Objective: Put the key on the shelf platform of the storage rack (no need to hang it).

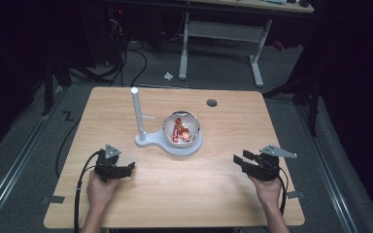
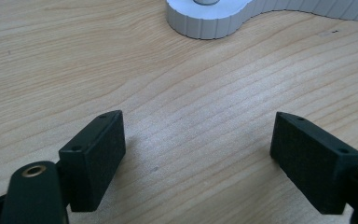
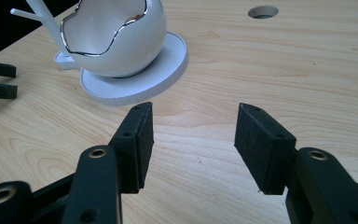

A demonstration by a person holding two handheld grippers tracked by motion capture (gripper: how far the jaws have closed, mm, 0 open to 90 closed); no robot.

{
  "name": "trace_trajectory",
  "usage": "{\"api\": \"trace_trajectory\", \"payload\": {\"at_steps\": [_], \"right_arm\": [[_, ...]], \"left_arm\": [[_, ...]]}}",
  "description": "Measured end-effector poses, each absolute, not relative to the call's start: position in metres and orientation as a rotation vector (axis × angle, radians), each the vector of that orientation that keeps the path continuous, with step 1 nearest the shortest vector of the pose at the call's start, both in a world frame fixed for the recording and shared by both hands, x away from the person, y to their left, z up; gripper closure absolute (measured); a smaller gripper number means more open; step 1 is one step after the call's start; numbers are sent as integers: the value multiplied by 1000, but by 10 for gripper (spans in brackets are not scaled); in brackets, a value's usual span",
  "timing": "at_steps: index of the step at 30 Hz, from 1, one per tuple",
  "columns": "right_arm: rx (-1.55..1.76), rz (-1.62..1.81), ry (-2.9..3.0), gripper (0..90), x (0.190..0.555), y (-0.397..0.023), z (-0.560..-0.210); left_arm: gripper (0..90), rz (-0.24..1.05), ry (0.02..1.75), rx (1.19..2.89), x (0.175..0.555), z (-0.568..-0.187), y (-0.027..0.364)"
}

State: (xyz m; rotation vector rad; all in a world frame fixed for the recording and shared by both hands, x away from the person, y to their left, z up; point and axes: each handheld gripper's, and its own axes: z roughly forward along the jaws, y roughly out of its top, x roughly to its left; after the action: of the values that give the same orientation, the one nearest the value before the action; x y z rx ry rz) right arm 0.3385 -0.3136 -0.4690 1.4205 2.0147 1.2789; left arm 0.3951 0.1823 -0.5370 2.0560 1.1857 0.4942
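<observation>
R gripper [image 1: 239, 159] agape | bowl [image 1: 182, 128] well ahead-left (on stand)

Lighting: bench [image 1: 175, 194] evenly lit from above, surroundings dark; soft shadows under tongs; bowl [image 3: 116, 42] rim glints.

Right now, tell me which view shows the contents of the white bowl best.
The high view: it looks down into the white bowl, showing red items inside. The right gripper view shows the bowl from the side, with its wavy silver rim but not the contents. The left gripper view shows just the white stand edge.
</observation>
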Motion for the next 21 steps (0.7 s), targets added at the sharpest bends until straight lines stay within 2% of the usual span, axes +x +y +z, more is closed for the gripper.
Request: {"api": "trace_trajectory", "payload": {"at_steps": [9,21], "right_arm": [[1473,1247,2024,482,347,-308,-489],[1490,1224,2020,495,354,-304,-499]], "left_arm": [[185,495,1185,2056,395,-537,182],[185,492,1185,2057,395,-537,182]]}}
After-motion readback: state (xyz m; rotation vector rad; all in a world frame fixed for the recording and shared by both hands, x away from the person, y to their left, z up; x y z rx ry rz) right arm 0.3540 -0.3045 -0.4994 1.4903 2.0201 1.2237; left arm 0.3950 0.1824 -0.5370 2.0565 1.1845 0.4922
